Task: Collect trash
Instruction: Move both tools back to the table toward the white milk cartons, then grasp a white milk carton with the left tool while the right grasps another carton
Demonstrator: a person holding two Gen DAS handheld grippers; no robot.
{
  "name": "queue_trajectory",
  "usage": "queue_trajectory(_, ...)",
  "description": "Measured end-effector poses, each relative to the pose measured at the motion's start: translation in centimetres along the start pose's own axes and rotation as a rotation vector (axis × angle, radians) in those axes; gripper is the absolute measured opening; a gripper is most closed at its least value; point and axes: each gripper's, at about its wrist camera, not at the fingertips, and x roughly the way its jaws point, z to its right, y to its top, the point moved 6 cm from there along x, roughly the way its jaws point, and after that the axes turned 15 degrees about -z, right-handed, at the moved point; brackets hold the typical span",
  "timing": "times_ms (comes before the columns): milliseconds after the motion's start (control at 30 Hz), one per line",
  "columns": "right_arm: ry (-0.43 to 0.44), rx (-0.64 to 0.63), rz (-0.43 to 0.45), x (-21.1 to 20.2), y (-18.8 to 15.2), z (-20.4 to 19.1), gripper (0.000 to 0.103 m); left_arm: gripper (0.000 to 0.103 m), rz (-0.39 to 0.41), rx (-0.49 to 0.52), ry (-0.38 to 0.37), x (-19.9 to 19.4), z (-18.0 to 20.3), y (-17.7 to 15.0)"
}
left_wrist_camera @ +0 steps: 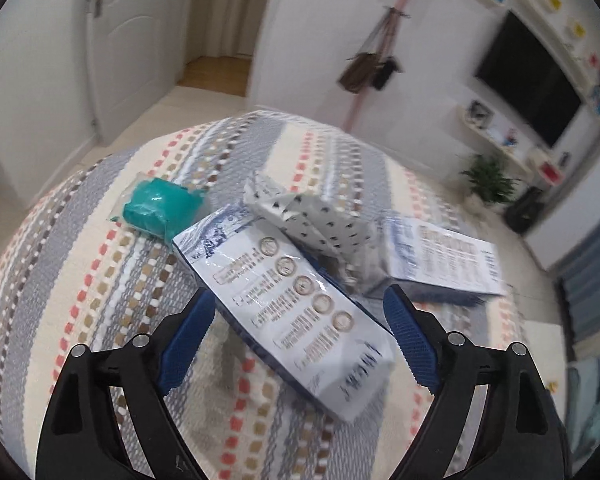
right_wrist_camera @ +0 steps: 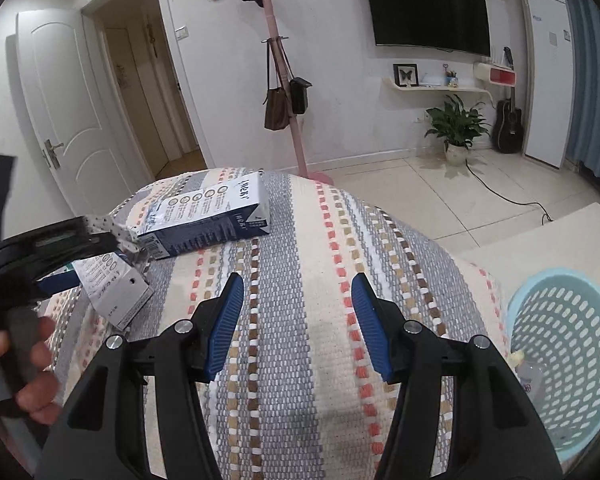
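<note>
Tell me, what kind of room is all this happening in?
Most likely a home living room: a wall-mounted television, a coat stand with hanging bags, and a potted plant beside a guitar on the tiled floor.

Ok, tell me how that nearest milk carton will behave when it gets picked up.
The milk carton looks dented and lies flat, so it is probably empty and light. Its crumpled end suggests it will crush under a squeeze. The glossy skin may slip.

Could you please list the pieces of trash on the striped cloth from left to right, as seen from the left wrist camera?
Teal packet → near milk carton → crumpled dotted paper → far milk carton.
</note>
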Motion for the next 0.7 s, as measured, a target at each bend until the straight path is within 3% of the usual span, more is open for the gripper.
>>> queue_trajectory(200, 0.053, -0.084, -0.07, 0.9, 0.9, -1.6, 0.053, 0.084, -0.005, -0.011, 0.051, 1.4, 0.1, 0.0)
queue_trajectory(467, 0.083, -0.181, -0.055, 2.5, 8.0, -4.8, 0.053, 0.065, -0.089, 0.12, -0.072, 0.0, -1.9, -1.5)
queue_trajectory(700, 0.136, -0.207, -0.173, 9.2, 12.8, -7.4, 0.053, 0.057, -0.152, 0.221, -0.149, -1.0, -5.2, -2.9)
